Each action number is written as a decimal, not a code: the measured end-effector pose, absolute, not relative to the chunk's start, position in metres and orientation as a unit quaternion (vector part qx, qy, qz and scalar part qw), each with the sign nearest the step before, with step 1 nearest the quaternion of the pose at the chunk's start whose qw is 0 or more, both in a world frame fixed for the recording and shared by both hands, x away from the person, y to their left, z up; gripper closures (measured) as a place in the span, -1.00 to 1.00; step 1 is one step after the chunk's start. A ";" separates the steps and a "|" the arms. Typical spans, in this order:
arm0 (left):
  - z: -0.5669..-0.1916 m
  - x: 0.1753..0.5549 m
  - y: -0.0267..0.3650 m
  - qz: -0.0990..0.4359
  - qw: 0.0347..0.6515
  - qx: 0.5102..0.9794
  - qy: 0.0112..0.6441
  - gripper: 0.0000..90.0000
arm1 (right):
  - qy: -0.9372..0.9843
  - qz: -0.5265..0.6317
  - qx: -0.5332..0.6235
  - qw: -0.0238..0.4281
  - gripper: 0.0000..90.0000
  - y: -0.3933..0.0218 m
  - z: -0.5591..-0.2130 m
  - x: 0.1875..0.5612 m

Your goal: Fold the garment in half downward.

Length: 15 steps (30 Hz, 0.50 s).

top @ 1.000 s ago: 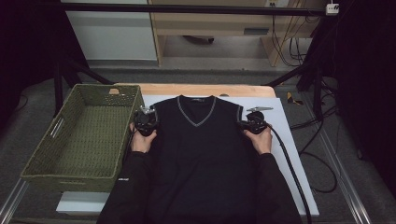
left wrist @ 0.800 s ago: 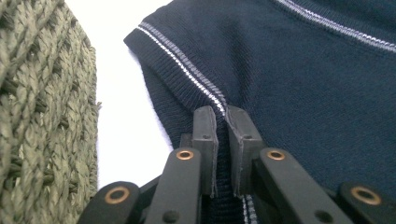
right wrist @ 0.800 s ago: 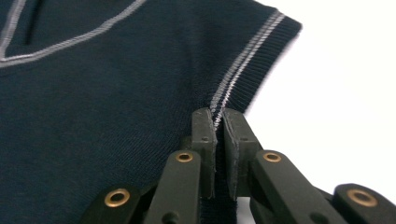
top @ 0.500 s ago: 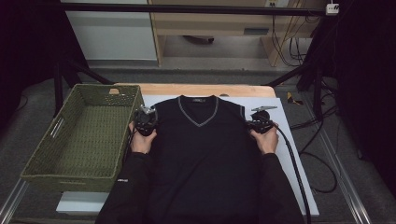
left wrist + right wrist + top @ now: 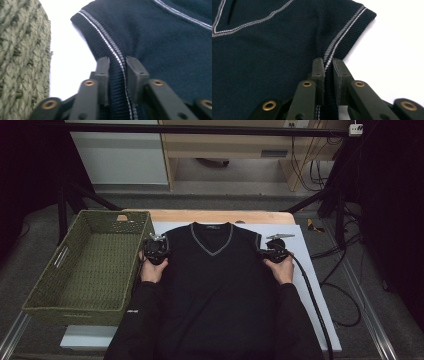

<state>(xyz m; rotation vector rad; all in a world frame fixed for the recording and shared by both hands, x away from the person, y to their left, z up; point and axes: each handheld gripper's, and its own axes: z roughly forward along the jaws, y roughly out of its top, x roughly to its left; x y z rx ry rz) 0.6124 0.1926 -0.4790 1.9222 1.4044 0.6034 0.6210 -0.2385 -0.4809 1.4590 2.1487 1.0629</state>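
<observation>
A dark navy sleeveless V-neck vest [image 5: 215, 285] with grey trim lies flat, neck away from me, on a white sheet [image 5: 312, 280]. My left gripper [image 5: 161, 247] sits at the vest's left armhole. In the left gripper view its jaws [image 5: 117, 63] have just been closing and pinch the ribbed armhole band [image 5: 100, 37] between them. My right gripper [image 5: 270, 253] is at the other armhole, shut on that ribbed edge [image 5: 348, 32], with its jaws [image 5: 327, 64] tight on the cloth. A hand holds each gripper, and dark sleeves overlap the vest's lower sides.
A green woven basket [image 5: 75, 316] stands left of the vest, its wall close beside the left gripper [image 5: 22, 62]. The wooden table top [image 5: 220, 216] shows beyond the sheet. A black cable [image 5: 314, 302] trails from the right gripper. A black frame and cables stand behind.
The vest's right armhole edge lies slightly farther out than a second ago. Both hands stay at the armholes.
</observation>
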 end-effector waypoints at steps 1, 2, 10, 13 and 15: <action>-0.479 0.612 0.192 0.231 0.337 0.738 0.537 0.70 | 0.755 0.375 0.513 0.163 0.86 -0.239 -0.481 0.621; -0.479 0.612 0.192 0.231 0.336 0.739 0.536 0.74 | 0.755 0.375 0.513 0.162 0.87 -0.240 -0.480 0.621; -0.452 0.599 0.183 0.271 0.368 0.735 0.501 0.78 | 0.746 0.398 0.494 0.206 0.88 -0.246 -0.456 0.612; -0.436 0.592 0.179 0.281 0.382 0.734 0.486 0.78 | 0.742 0.407 0.485 0.219 0.88 -0.248 -0.442 0.605; -0.425 0.586 0.178 0.287 0.395 0.730 0.479 0.78 | 0.744 0.412 0.473 0.231 0.88 -0.248 -0.431 0.598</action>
